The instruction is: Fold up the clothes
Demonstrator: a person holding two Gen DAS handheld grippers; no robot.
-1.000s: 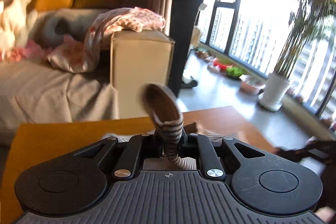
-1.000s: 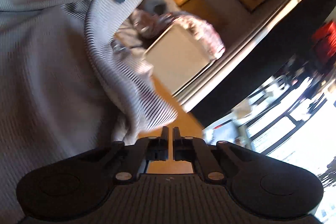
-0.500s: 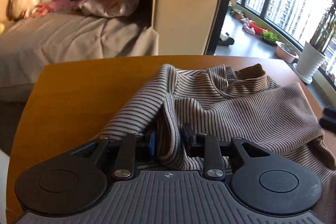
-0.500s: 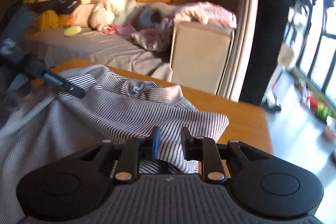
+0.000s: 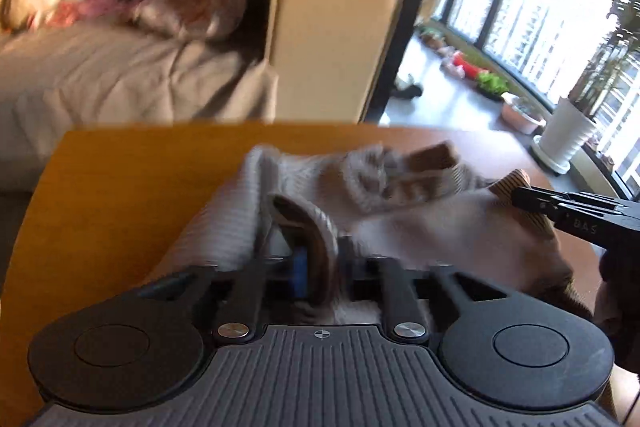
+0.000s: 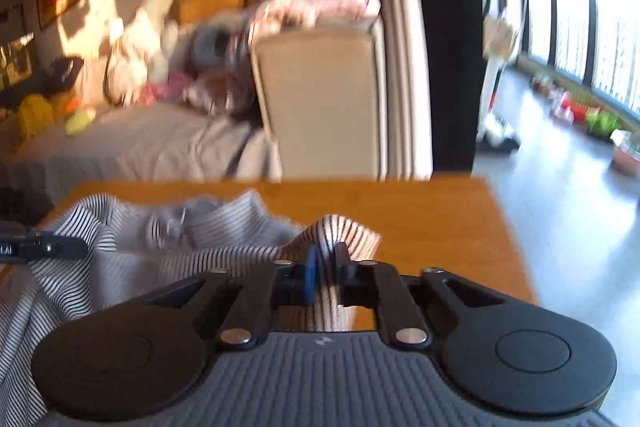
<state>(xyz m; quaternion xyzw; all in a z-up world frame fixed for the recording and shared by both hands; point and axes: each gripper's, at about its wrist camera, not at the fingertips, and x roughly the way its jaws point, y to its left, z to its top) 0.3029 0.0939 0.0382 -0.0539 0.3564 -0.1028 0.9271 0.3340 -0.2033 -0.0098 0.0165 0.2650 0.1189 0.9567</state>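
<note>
Both views are taken low over the wooden table, facing the sofa (shared, with the striped garment).

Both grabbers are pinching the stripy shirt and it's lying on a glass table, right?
Not quite: the table is orange-brown wood, not glass, as the right wrist view shows. The rest holds: the left gripper and the right gripper each have their jaws pinched on a fold of the striped shirt.

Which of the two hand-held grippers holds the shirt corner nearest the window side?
The right hand-held gripper; it pinches the striped shirt at its window-side corner.
</note>
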